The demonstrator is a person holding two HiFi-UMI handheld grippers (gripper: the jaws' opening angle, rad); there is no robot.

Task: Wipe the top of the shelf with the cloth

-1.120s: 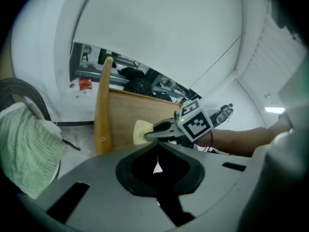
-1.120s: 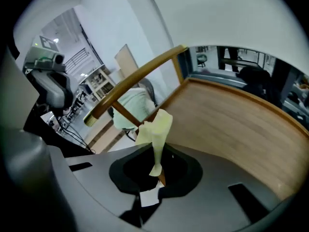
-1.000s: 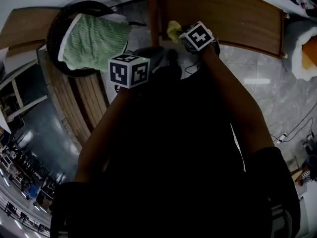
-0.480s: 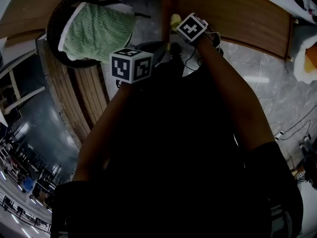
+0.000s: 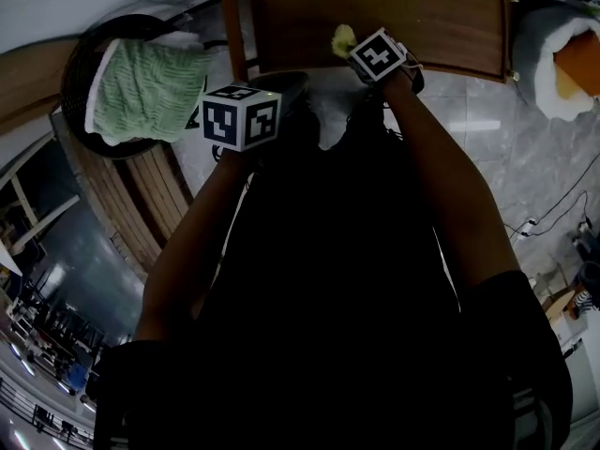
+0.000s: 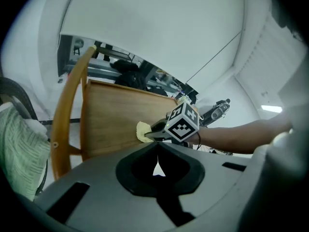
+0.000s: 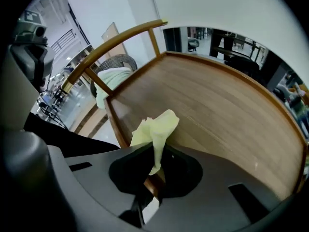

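The wooden shelf top [image 5: 422,17] lies ahead of me, with a curved rail along its left side [image 7: 111,45]. A pale yellow cloth [image 5: 343,37] rests on the shelf's near edge, pinched in my right gripper [image 5: 361,50]. From the right gripper view the cloth [image 7: 157,132] sticks up out of the shut jaws of the right gripper [image 7: 154,163], over the wood [image 7: 217,105]. My left gripper [image 5: 272,97] hangs short of the shelf, to the left. Its jaws, seen in the left gripper view [image 6: 157,146], are shut with nothing in them, and beyond them are the cloth [image 6: 143,132] and the shelf [image 6: 116,122].
A dark round basket [image 5: 75,82] holding a green knitted towel [image 5: 141,87] stands left of the shelf, by slatted wooden boards [image 5: 150,195]. A white bag with an orange inside [image 5: 562,54] sits at the right. Cables [image 5: 553,242] trail over the grey marble floor.
My right gripper has carried the cloth to the right along the shelf's near edge, away from the left rail. The left gripper has stayed almost in place.
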